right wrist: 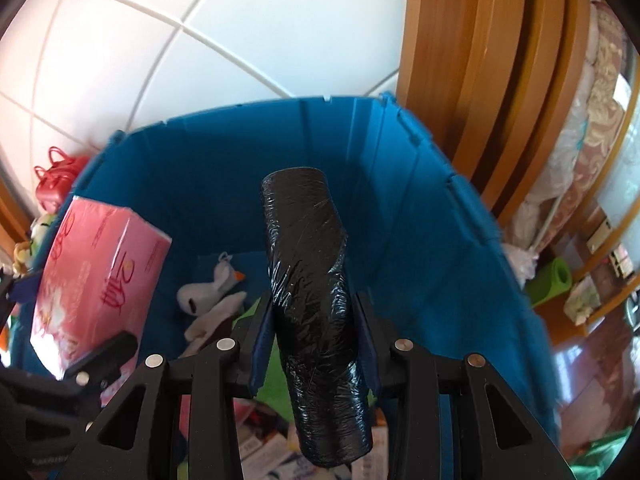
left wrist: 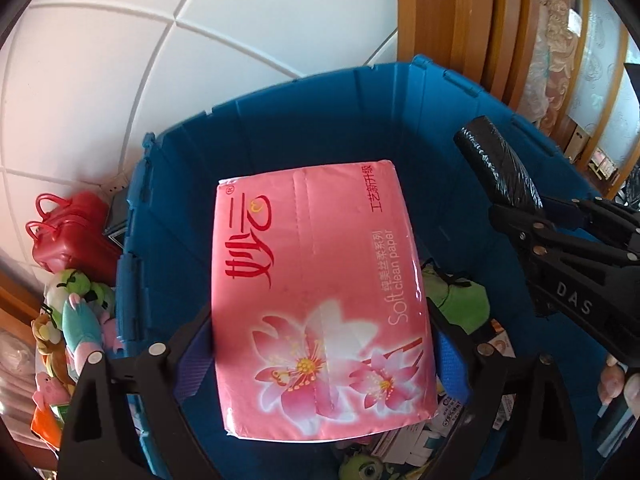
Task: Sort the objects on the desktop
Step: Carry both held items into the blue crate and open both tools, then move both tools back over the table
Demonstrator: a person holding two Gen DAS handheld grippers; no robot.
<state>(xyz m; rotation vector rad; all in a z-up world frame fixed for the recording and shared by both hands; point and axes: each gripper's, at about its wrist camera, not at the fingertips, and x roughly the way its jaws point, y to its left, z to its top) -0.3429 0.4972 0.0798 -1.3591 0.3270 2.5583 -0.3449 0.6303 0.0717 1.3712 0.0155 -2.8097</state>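
Observation:
A pink soft pack of tissue paper [left wrist: 320,300] with a flower print hangs over the open blue bin [left wrist: 280,88]. My left gripper [left wrist: 318,320] is shut on the pack, its blue pads [left wrist: 192,360] pressing on both long sides. In the right wrist view the same pack [right wrist: 100,272] shows tilted at the bin's left wall. A black roll of plastic bags [right wrist: 308,260] stands upright between the pads of my right gripper [right wrist: 316,320], which is shut on it above the blue bin [right wrist: 240,108]. From the left wrist view, the right gripper [left wrist: 516,216] and the roll [left wrist: 496,164] are at the bin's right.
On the bin floor lie a white plush duck [right wrist: 212,288], a green plush [left wrist: 460,300] and small boxes. Left of the bin sit a red case [left wrist: 68,236] and plush toys [left wrist: 76,308]. A tiled wall is behind, a wooden frame [right wrist: 480,60] to the right.

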